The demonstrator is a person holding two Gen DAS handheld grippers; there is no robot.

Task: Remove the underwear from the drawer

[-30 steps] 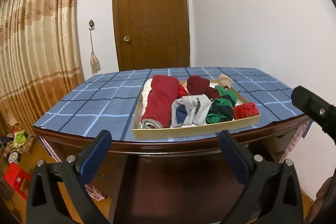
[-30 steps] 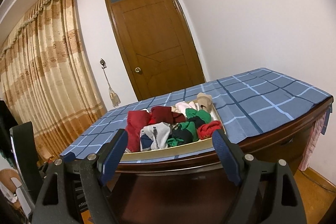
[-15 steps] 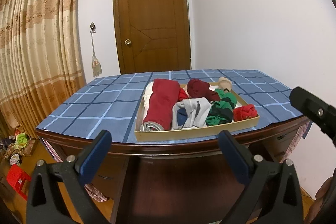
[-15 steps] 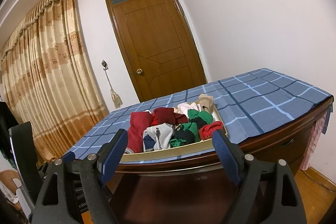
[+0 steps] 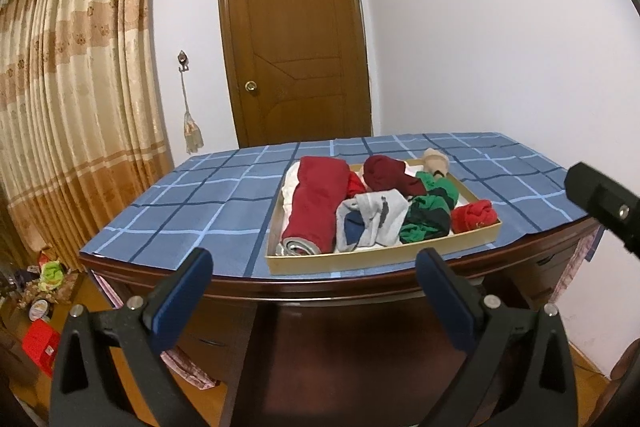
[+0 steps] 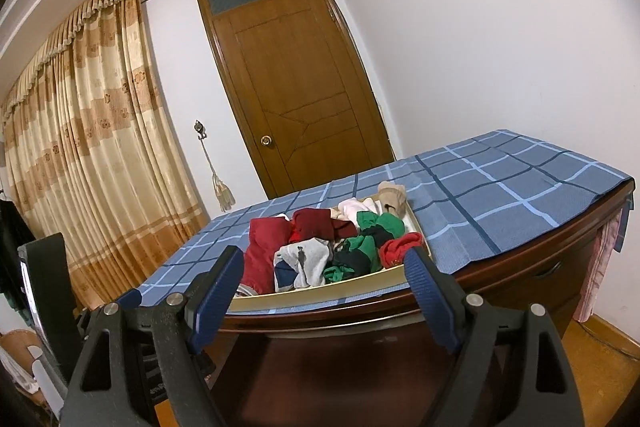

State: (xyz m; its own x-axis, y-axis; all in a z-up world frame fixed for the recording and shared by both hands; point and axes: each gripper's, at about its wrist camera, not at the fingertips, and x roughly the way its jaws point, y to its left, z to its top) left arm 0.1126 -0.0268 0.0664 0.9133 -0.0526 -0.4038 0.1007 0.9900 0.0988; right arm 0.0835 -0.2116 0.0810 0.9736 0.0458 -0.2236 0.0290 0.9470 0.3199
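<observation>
we have not started: all the underwear (image 5: 372,215) lies piled in the drawer (image 5: 384,261) on the desk (image 5: 192,203). our left claw (image 5: 312,281) and right claw (image 6: 320,281) gape wide, empty, well short of it.

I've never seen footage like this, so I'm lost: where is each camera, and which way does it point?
Left wrist: sits on the left hand-held gripper, looking forward over its open fingers at the drawer of clothes on the table; the right hand-held gripper's tip shows at the right edge.
Right wrist: sits on the right hand-held gripper, fingers open, viewing the same drawer from further right.
Shared: drawer, table, door, curtain.
</observation>
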